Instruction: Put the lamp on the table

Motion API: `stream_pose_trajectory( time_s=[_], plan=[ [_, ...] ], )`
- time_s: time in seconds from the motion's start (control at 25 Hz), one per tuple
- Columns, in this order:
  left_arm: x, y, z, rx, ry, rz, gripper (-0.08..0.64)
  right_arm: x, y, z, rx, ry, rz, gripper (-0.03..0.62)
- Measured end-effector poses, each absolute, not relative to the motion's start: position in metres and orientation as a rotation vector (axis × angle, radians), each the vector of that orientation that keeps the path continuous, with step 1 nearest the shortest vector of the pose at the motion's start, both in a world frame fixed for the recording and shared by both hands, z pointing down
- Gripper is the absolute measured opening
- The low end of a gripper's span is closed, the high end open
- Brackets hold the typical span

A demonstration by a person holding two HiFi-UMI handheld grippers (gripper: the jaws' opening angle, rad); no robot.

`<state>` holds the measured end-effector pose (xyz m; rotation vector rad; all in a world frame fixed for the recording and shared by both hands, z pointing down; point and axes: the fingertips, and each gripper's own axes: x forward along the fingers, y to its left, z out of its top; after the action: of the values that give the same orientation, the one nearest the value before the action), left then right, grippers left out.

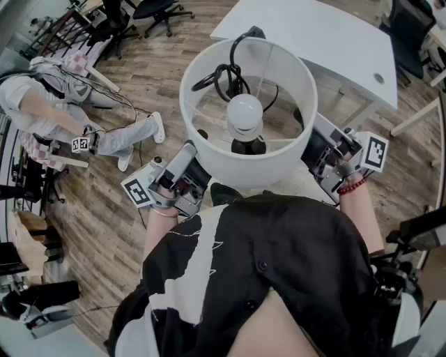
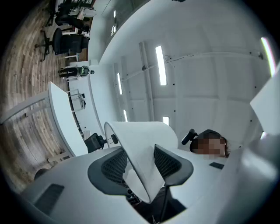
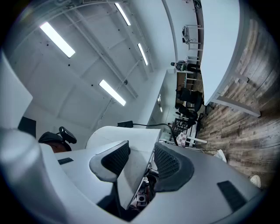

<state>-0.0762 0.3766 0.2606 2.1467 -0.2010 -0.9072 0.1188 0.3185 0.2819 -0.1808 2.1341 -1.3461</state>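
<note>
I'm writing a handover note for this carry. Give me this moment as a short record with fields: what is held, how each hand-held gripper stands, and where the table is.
held object: lamp, white shade, open top facing the head view
bulb: white, in the shade's middle
cord: black, looped beside the bulb
left hand-held gripper: shut on the shade's wall
right hand-held gripper: shut on the shade's wall, opposite side
table: white, just beyond the lamp

Open white table top (image 1: pixel 334 49) ahead past the lamp shade (image 1: pixel 209 148); seated person (image 1: pixel 49 104) and office chairs (image 1: pixel 159 10) off left.
</note>
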Motion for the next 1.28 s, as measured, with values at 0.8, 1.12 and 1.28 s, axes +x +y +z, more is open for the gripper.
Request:
stream_pose_trajectory(
  time_s=[0.8,1.12,1.28],
  plan=[
    [-0.074,0.374,0.274,2.116,-0.185,-0.866,0.192,0.121,0.318,0.291,-0.205,2.106,-1.366,0.181],
    [-0.075,0.338,0.284,2.053,-0.168,-0.839,0.192,0.121,0.287,0.303,-0.258,2.054,-1.402,0.181],
    [-0.083,0.262,0.244,2.014,-0.131,-0.852,0.192,0.115,0.215,0.257,-0.296,2.049,-1.419,0.179]
  ],
)
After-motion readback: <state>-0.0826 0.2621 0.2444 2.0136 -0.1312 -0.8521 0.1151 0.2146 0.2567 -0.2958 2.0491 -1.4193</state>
